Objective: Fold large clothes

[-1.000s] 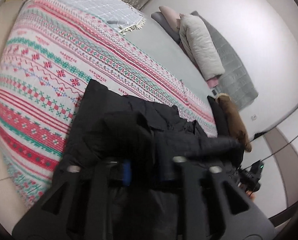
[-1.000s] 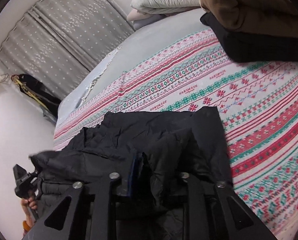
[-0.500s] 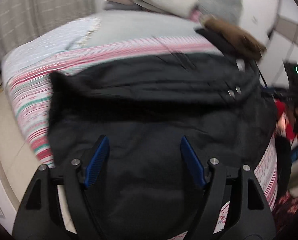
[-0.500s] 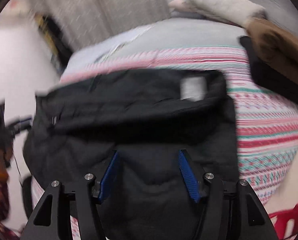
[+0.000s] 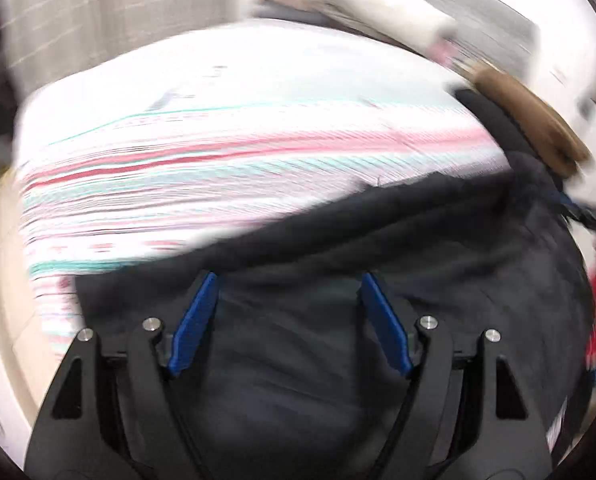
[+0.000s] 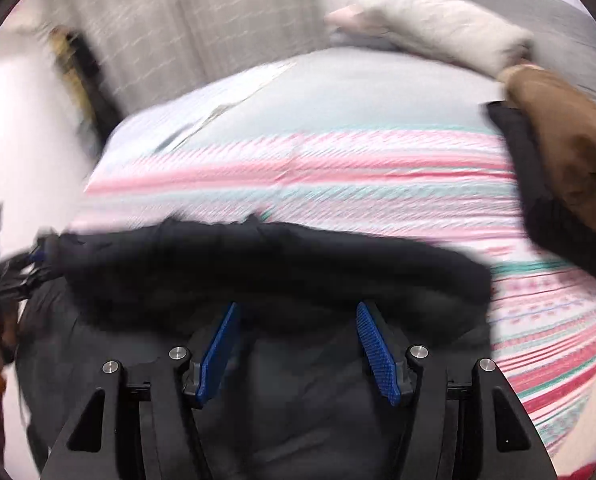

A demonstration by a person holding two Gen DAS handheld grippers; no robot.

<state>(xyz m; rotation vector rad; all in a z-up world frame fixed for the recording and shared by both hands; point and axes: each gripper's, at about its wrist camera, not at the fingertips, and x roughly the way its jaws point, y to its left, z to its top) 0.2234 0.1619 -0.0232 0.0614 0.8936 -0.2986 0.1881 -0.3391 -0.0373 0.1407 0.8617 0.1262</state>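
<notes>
The large black padded jacket [image 5: 378,288] lies on the bed [image 5: 218,128] at its near edge, on the red, green and white patterned blanket [image 5: 170,168], and it appears doubled over on itself, with a thick rolled fold running across its far side; from this I judge that at least one fold is made, while any further halving and tidying looks to be left, though motion blur hides the finer lie of the cloth. Starting at the left, the left hand-held gripper [image 5: 288,292] hangs above the jacket's left part with its blue pads [image 5: 194,324] spread wide and nothing pinched between them; its jaws have just been opening, and the cloth shows under the gap rather than in it. The jacket's fold runs just beyond its fingertips and stretches off to the right, towards the bed's right edge. Further right, the right hand-held gripper [image 6: 296,320] is likewise released, its jaws having just been opening, with dark fabric seen below the gap and free of its ribbed blue pads [image 6: 378,352]. The fold's bulky ridge sits just ahead of its tips, ending short of the bare blanket on the right. At the right edge of the bed a brown folded garment [image 6: 570,148] rests on another black folded garment [image 6: 530,184], apart from the jacket, and a pale pillow [image 6: 438,28] lies at the far end.
</notes>
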